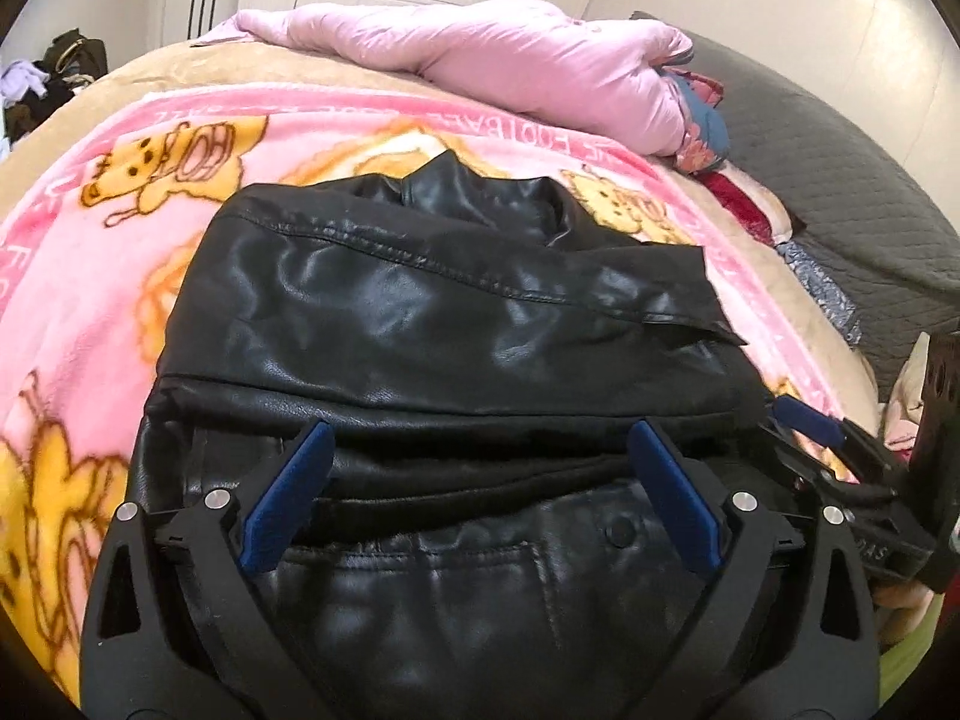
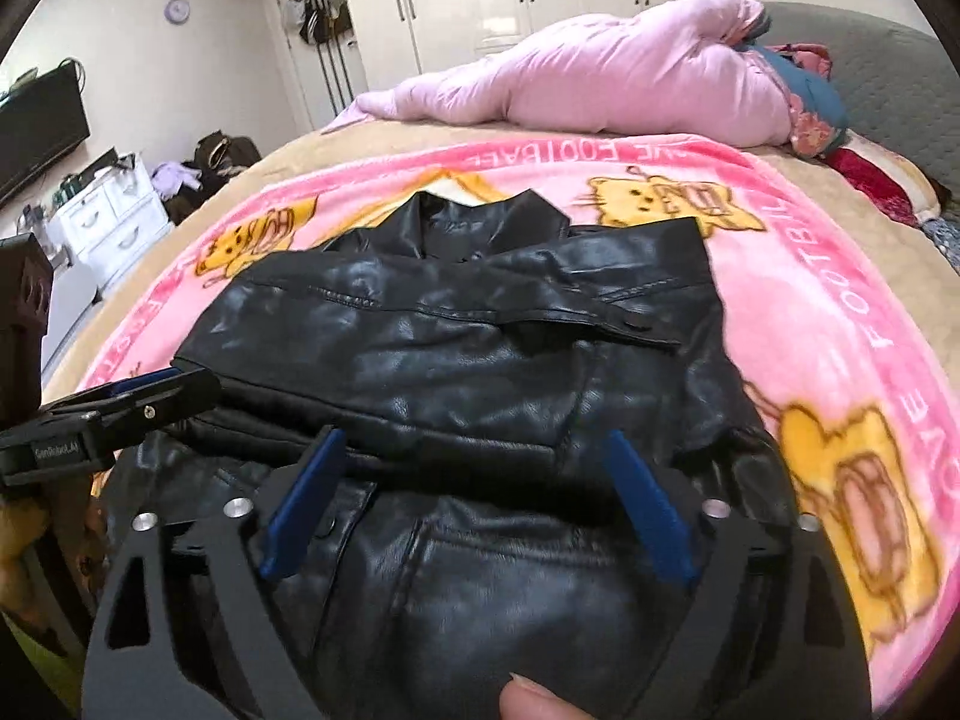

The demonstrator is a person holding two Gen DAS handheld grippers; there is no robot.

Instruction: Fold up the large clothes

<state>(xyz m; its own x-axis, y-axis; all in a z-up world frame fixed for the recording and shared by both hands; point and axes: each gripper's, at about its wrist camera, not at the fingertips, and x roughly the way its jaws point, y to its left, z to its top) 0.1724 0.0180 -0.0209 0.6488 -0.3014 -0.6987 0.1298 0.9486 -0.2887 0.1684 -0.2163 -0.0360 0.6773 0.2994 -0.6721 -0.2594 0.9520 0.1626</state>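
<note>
The black leather jacket (image 1: 432,312) lies in the middle of the pink cartoon blanket (image 1: 78,276) on the bed, collar (image 2: 480,213) toward the far side, sleeves already brought in across the body and the lower part doubled up over them, so it sits as a thick, roughly square bundle. Starting at the left: the left gripper (image 1: 480,474) hovers over the near left part of the bundle with its blue pads (image 1: 294,492) spread wide and nothing pinched between them. Across to the right, the right gripper (image 2: 474,498) hangs just as wide over the near right part, empty as well, and a fingertip (image 2: 540,702) of the person shows at the bottom of that view. I judge the fold has just been laid and the step now is settling it, or taking the near edge for one more fold. To do that well, both tools should bite the same doubled edge at matching points either side of the middle, catching all layers since this slick, stiff material springs back and slides. Lift together, carry level toward the collar, and watch the loose flap (image 2: 636,330) on the right, which looks likely to slip out
</note>
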